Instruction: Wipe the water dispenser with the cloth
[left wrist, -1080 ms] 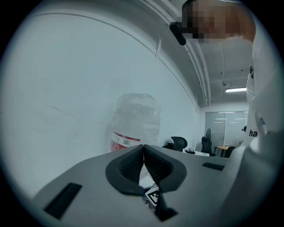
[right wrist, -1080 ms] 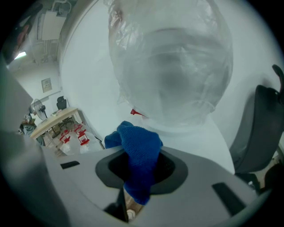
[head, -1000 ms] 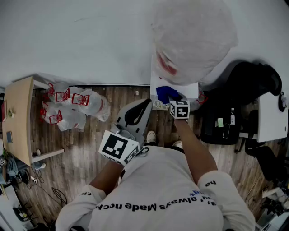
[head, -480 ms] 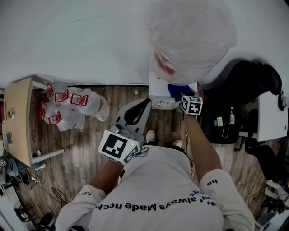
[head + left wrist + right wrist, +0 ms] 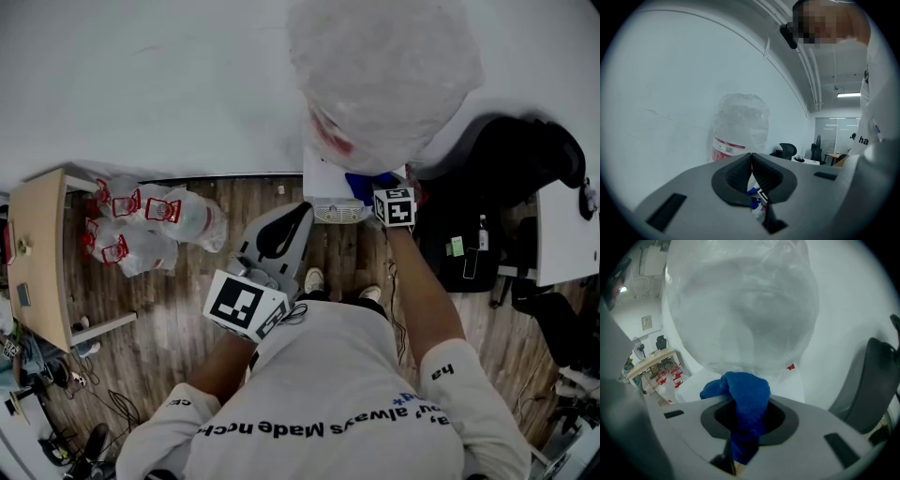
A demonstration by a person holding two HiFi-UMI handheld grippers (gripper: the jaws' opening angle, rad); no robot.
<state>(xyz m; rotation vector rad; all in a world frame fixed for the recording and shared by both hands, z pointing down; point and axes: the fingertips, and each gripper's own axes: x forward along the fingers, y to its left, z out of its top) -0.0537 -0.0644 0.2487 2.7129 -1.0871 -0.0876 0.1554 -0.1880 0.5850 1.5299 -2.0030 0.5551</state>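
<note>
Cloth (image 5: 744, 392) mid-wipe on dispenser (image 5: 328, 192), upper middle of frame.
Right tool (image 5: 743, 420), clamped on cloth, has slid rightward; wiping progresses. Left tool (image 5: 752, 176) closed, empty.

We reached our right arm (image 5: 424, 295) toward the upper centre of the frame, the right gripper (image 5: 746, 414) clamped on a blue cloth (image 5: 744, 389). Our left gripper (image 5: 751, 161) hung lower, centre left, jaws pressed together on nothing, left forearm (image 5: 221, 364) bent close.
</note>
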